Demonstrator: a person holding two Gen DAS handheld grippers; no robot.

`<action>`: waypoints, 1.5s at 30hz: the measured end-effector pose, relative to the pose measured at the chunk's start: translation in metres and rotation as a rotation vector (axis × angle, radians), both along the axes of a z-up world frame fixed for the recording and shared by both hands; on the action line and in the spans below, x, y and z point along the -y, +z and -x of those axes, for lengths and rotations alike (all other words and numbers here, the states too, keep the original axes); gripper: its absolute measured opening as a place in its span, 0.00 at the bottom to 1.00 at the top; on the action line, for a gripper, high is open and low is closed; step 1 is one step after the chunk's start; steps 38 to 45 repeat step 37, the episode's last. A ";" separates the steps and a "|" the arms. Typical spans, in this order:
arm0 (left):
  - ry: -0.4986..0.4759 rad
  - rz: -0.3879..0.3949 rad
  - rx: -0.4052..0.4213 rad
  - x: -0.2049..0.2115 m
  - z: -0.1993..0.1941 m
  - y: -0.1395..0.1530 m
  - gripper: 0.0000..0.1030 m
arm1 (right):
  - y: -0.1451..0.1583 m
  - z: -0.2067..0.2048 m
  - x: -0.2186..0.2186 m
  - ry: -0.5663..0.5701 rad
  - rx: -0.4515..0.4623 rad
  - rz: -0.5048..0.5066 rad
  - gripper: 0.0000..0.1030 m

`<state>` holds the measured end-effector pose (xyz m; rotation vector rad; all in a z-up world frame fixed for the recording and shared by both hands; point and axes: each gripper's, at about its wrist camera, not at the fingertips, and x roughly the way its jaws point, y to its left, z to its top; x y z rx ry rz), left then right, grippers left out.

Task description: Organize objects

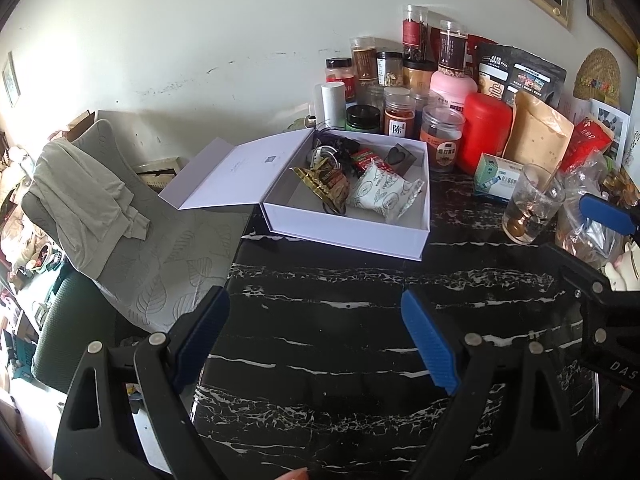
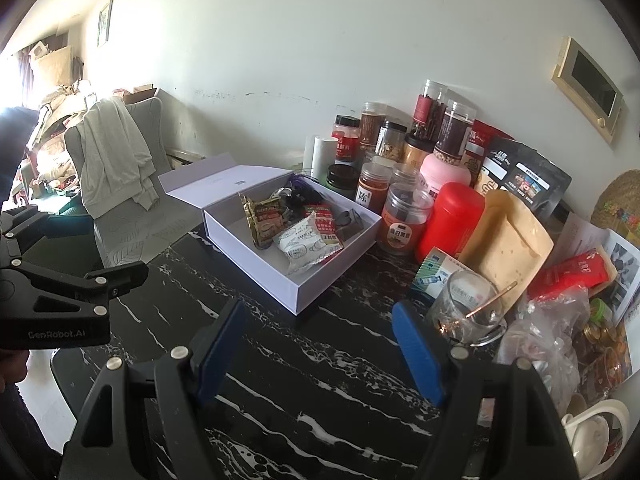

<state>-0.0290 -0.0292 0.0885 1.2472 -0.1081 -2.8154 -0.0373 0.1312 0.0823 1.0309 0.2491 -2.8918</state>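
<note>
Empty wide-spread left gripper (image 1: 316,348) fingers; white box (image 1: 348,232) beyond, lid (image 1: 236,172) hinged leftward

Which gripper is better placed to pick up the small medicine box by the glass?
Probably the right gripper: its open jaws are empty, and the medicine box and glass sit just off its right finger.

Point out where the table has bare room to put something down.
The black marble table is bare in front of the white box, under both open grippers. Inside the box, the near corner is free. Jars, pouches and the glass crowd the back and right.
</note>
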 end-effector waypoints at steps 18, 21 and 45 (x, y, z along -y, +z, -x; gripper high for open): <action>-0.024 0.003 0.014 -0.003 0.002 -0.003 0.85 | -0.004 0.004 -0.003 -0.002 0.013 -0.009 0.74; -0.026 0.008 0.014 -0.003 0.001 -0.003 0.87 | -0.004 0.004 -0.003 -0.003 0.013 -0.009 0.74; -0.026 0.025 0.041 -0.011 -0.002 -0.014 0.88 | -0.011 -0.001 -0.012 -0.016 0.029 0.002 0.74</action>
